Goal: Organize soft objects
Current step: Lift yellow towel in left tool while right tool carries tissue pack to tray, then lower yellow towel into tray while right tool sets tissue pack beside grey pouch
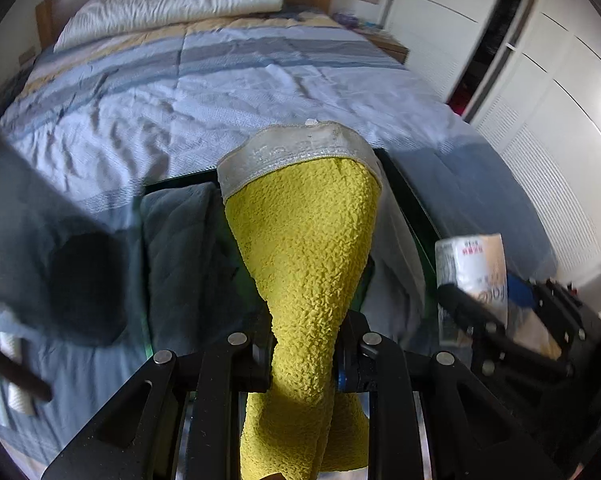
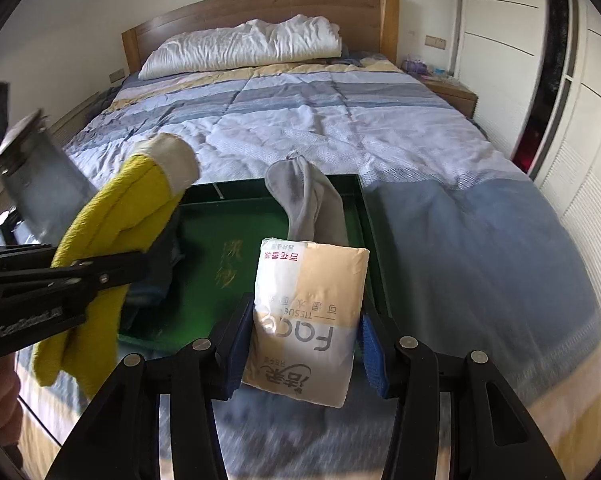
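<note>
clamped in the right gripper [image 2: 300, 344], a tissue pack [image 2: 306, 320] hangs over the green tray [image 2: 364, 216] on the bed while the left gripper [image 1: 304, 364] pinches a yellow towel [image 1: 304, 248]; both are mid-carry and, i judge, need lowering into the tray beside the grey sock [image 2: 312, 204].

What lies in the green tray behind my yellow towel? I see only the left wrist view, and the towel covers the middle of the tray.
Observer: In the right wrist view, the middle of the green tray floor is bare, with only a gold print on it.
Operator: Is the far right corner also free for the yellow towel?
Observer: No. A grey sock lies there, and its end reaches over the far rim.
Operator: How does the right gripper hold the tissue pack?
Observer: Its jaws grip the pack from both sides, with the blue pads pressed on it.
</note>
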Demonstrator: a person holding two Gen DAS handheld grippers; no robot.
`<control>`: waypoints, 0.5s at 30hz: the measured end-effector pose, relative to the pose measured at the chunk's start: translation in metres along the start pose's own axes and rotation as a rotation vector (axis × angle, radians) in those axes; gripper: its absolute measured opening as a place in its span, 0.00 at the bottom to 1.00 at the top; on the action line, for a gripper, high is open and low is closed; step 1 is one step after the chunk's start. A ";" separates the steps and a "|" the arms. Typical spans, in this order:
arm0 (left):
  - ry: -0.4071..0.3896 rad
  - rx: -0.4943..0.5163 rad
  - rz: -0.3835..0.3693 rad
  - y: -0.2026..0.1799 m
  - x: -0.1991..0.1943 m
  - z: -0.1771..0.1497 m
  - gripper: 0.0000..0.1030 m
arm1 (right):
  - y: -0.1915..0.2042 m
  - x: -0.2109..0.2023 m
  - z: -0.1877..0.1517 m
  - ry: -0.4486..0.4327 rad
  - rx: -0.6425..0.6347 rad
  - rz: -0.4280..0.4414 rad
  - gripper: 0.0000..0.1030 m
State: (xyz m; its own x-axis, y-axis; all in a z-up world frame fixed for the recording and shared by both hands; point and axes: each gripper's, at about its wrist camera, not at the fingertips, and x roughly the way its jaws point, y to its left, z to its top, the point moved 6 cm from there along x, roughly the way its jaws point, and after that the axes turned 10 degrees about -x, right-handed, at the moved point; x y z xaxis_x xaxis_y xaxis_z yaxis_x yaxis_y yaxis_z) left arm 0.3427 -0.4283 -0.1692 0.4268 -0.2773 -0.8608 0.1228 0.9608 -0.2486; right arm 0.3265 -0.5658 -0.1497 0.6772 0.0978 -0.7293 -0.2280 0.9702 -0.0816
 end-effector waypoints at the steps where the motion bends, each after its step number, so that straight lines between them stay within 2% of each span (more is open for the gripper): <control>1: 0.006 -0.014 0.010 0.000 0.009 0.005 0.18 | -0.003 0.009 0.003 0.003 -0.009 0.000 0.46; 8: 0.066 -0.097 0.083 0.003 0.064 0.013 0.18 | -0.014 0.067 0.014 0.053 -0.041 0.030 0.46; 15: 0.082 -0.130 0.150 0.007 0.092 0.014 0.19 | -0.017 0.109 0.016 0.092 -0.079 0.029 0.46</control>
State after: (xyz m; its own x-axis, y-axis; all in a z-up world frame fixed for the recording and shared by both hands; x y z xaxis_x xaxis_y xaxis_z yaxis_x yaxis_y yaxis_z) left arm 0.3960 -0.4468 -0.2441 0.3566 -0.1351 -0.9244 -0.0560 0.9846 -0.1655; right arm 0.4157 -0.5684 -0.2170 0.6032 0.1010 -0.7912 -0.3029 0.9466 -0.1102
